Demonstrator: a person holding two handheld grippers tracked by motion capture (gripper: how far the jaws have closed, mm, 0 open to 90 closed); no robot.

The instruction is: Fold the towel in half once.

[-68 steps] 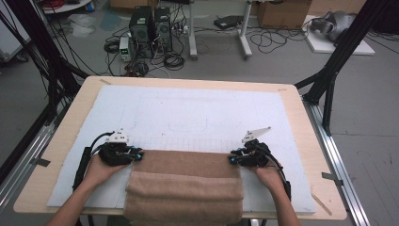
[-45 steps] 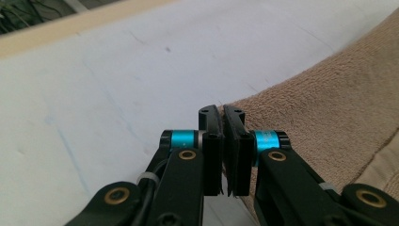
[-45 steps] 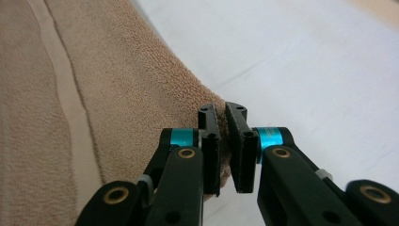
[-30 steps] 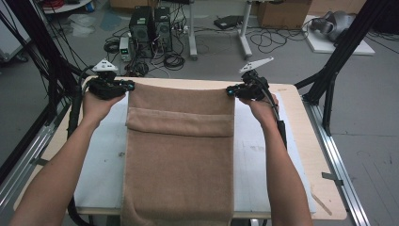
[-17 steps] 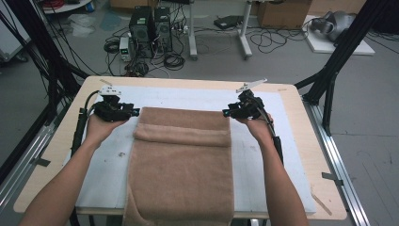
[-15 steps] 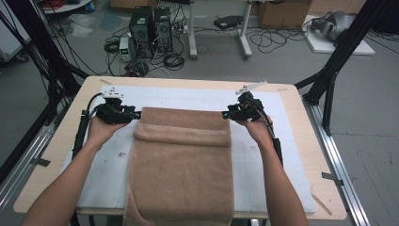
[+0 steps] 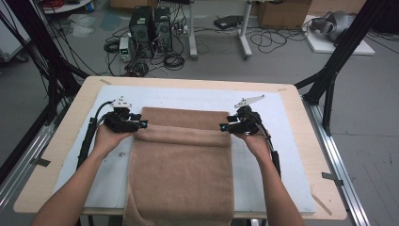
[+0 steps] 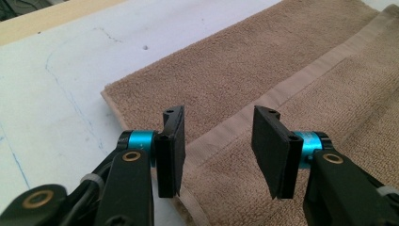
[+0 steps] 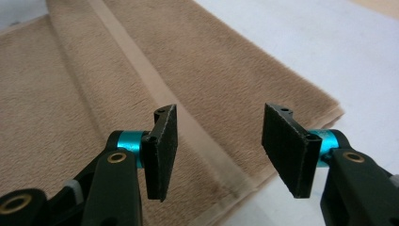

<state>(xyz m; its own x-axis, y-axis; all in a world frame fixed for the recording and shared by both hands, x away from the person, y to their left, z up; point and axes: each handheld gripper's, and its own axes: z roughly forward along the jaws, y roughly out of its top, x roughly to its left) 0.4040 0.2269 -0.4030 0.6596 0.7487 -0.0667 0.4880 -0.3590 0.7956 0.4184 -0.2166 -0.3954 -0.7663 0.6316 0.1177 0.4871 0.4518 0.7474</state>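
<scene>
A tan towel (image 7: pixel 181 165) lies lengthwise on the white mat (image 7: pixel 282 160), its near end hanging over the table's front edge. A folded-over band crosses it near the far end. My left gripper (image 7: pixel 142 124) rests at the towel's left edge by that fold, my right gripper (image 7: pixel 223 127) at the right edge. In the left gripper view the jaws (image 8: pixel 219 146) stand apart above the towel's (image 8: pixel 263 70) hem, nothing pinched. The right gripper's jaws (image 9: pixel 219 148) are likewise apart over the towel's (image 9: pixel 70 94) edge. Both pairs of jaws have just been opening, with nothing held between them.
The wooden table (image 7: pixel 42 165) carries the mat. Beyond its far edge are computer towers (image 7: pixel 150 23), cables and a desk leg on the floor. Black frame struts (image 7: pixel 329 80) rise at the right and left. Bare mat lies on both sides of the towel.
Both hands carried the towel's edge from the near side to the far end, then came down and back a little. The jaws let go of the towel and now stand apart.
</scene>
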